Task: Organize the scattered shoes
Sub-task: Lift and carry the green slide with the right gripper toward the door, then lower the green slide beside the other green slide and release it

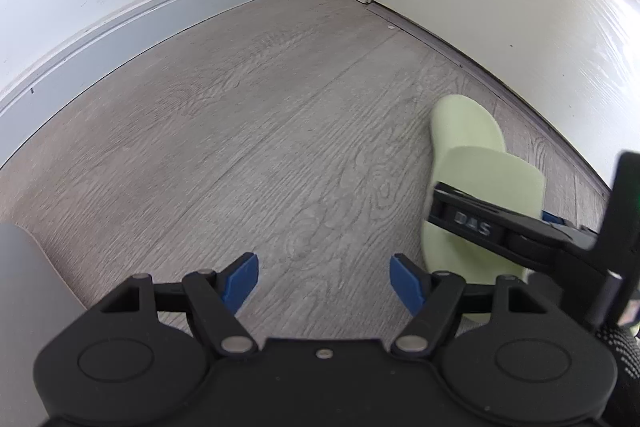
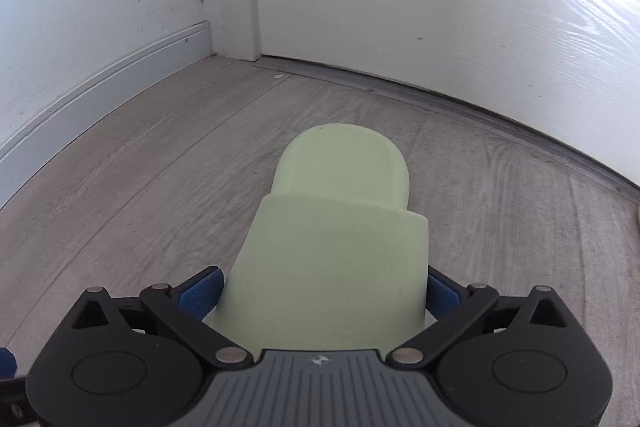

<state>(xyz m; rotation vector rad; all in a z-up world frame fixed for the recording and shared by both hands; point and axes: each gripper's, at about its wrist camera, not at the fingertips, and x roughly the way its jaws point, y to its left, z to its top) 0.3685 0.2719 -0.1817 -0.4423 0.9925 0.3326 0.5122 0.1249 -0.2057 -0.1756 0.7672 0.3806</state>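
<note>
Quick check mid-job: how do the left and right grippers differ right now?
The right gripper has the green slipper between its fingers; the left gripper has nothing between its own, only bare floor. The right gripper's fingers sit against the slipper's sides; the left gripper's stand wide apart. Both have blue fingers on black frames.

"DAS" on right tool [image 1: 472, 223]

We count 1 pale green slide sandal [image 2: 328, 251], no 2nd in view. 2 grippers: left gripper [image 1: 324, 285] w/ 2 blue pads, right gripper [image 2: 324, 291] w/ 2 blue pads. 1 white door [image 2: 440, 7].
</note>
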